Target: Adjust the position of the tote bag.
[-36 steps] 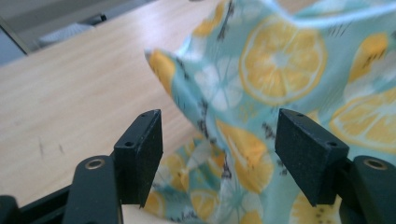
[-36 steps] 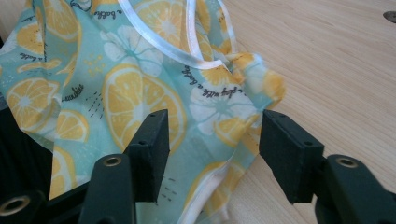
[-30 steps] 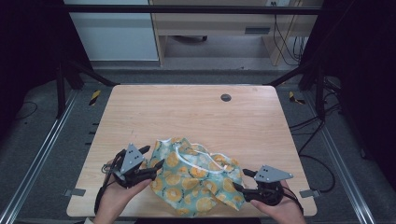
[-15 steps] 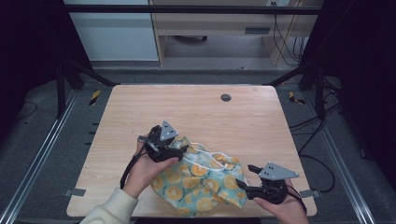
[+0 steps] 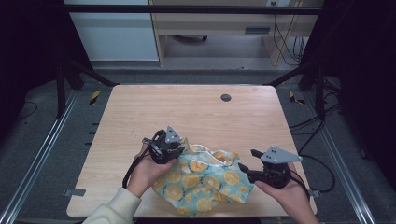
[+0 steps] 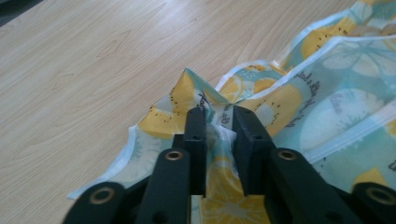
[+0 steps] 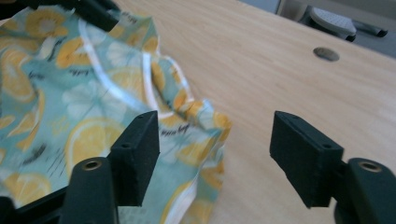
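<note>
One cloth (image 5: 205, 179), teal with orange and lemon slice print and white edging, lies crumpled at the near edge of the table (image 5: 187, 112), between the two hands. Two grippers in play. Left gripper (image 6: 218, 122): jaws have just been closing and now pinch a raised fold of the cloth's far left edge; fabric bunches up between the two black jaws. Right gripper (image 7: 215, 140): jaws stand wide apart, nothing gripped; the cloth's right corner lies below and beside its left jaw, bare wood under the other. In the high view this gripper sits at the cloth's right side. One dark round hole (image 5: 226, 97) in the tabletop, far right of centre, well apart from the cloth.
</note>
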Demonstrator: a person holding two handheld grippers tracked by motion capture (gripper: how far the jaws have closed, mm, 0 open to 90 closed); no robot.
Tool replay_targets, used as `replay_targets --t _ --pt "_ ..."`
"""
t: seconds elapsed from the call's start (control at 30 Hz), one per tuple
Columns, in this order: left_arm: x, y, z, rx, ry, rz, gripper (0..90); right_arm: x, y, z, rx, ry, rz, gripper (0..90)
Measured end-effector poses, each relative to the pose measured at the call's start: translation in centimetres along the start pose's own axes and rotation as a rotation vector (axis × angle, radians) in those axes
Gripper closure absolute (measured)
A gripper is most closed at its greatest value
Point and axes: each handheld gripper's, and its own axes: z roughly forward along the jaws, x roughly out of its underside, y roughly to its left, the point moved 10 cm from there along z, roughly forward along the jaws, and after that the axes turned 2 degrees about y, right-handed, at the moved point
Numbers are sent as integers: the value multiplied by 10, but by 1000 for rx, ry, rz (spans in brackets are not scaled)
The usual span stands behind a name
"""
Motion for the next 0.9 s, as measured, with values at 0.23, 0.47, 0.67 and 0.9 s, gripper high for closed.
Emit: replay_targets --t 0.23,0.47,0.67,0.9 --pt "-2 -2 -2 2 -15 19 874 -18 -8 39 -24 90 0 419" --pt "-2 0 -1 0 -20 21 888 -9 -10 70 -54 161 27 438" --pt "-2 1 -1 -6 -28 23 890 8 -8 83 -110 236 67 446" --pt "-1 0 0 -3 -29 26 891 26 0 84 -165 296 80 608"
